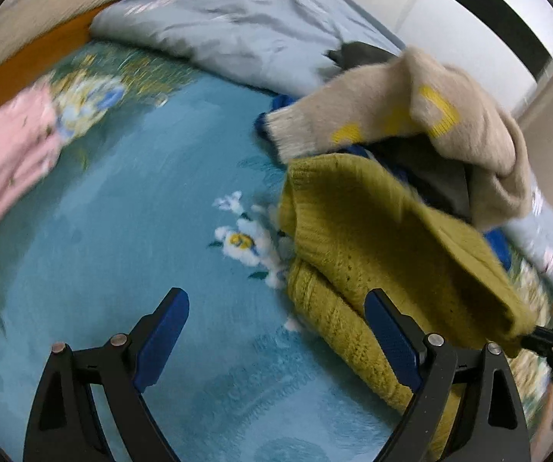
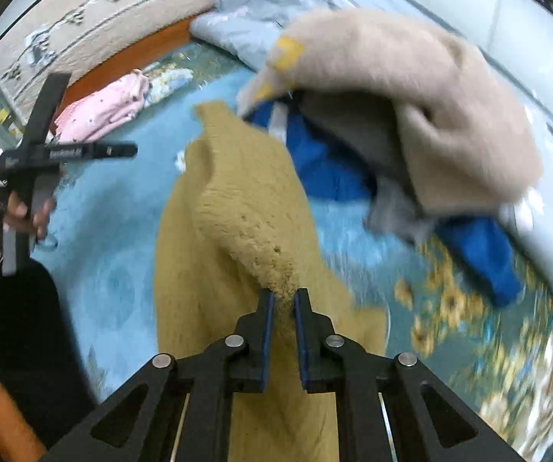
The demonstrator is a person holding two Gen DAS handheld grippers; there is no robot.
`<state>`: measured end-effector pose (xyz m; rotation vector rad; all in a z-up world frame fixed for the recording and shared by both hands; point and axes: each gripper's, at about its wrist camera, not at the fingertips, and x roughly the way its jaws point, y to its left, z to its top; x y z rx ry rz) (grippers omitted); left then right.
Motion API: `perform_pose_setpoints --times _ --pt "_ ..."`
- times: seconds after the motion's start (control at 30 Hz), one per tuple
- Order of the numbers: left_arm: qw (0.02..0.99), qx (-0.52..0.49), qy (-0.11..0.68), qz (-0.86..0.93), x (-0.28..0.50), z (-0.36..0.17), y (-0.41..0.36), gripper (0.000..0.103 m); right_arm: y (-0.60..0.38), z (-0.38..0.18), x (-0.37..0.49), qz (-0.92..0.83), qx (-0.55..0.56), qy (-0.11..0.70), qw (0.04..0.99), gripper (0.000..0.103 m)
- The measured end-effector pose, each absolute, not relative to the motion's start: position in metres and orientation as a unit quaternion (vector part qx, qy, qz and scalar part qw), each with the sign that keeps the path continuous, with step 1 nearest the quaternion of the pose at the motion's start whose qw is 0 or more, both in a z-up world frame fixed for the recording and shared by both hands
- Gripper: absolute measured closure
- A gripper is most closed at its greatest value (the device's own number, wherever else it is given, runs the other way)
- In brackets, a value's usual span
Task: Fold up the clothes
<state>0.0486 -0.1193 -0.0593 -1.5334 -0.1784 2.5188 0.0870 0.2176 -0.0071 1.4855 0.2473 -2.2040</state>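
Observation:
A mustard-yellow knit sweater [image 1: 384, 238] [image 2: 238, 200] hangs partly lifted over the blue floral bedspread [image 1: 130, 208]. My right gripper [image 2: 284, 300] is shut on an edge of it and holds it up. My left gripper [image 1: 276, 308] is open and empty, just left of the sweater's lower folds; it also shows in the right wrist view [image 2: 95, 150]. Behind the sweater lies a pile with a beige sweater with yellow marks [image 1: 430, 115] [image 2: 411, 88] over a blue garment [image 2: 326, 161] and a grey one [image 2: 399, 211].
A folded pink garment [image 1: 3, 154] [image 2: 103, 111] lies at the far left of the bed. A light-blue duvet [image 1: 238, 27] [image 2: 261, 19] is bunched at the back. An orange wooden bed edge [image 1: 34, 61] runs along the left. Both views are motion-blurred.

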Motion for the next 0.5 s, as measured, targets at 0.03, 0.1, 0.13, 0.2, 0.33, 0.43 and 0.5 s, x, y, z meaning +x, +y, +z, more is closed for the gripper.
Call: perform_pose_setpoints --times 0.03,0.1,0.13,0.2,0.33,0.43,0.5 --pt "0.102 -0.515 -0.043 0.85 0.048 -0.058 -0.115 0.01 0.225 -0.01 0.088 -0.802 0.548 0.083 0.224 0.099" --pt "0.119 -0.509 -0.008 0.852 0.047 -0.057 -0.104 0.01 0.241 -0.017 0.085 -0.801 0.56 0.055 0.204 0.1" --pt "0.128 -0.509 0.004 0.851 0.047 -0.057 -0.1 0.01 0.248 -0.019 0.084 -0.802 0.564 0.044 0.192 0.102" --pt "0.148 -0.519 0.021 0.842 0.047 -0.062 -0.091 0.01 0.259 -0.024 0.082 -0.802 0.57 0.029 0.175 0.102" --pt "0.161 -0.546 -0.014 0.822 0.05 -0.074 -0.094 0.01 0.26 -0.02 0.08 -0.806 0.567 0.027 0.171 0.102" --pt "0.147 -0.575 -0.13 0.794 0.048 -0.089 -0.116 0.01 0.257 -0.015 0.079 -0.814 0.555 0.018 0.173 0.098" --pt "0.132 -0.584 -0.23 0.767 0.045 -0.102 -0.133 0.01 0.253 -0.018 0.074 -0.814 0.554 0.02 0.173 0.098"
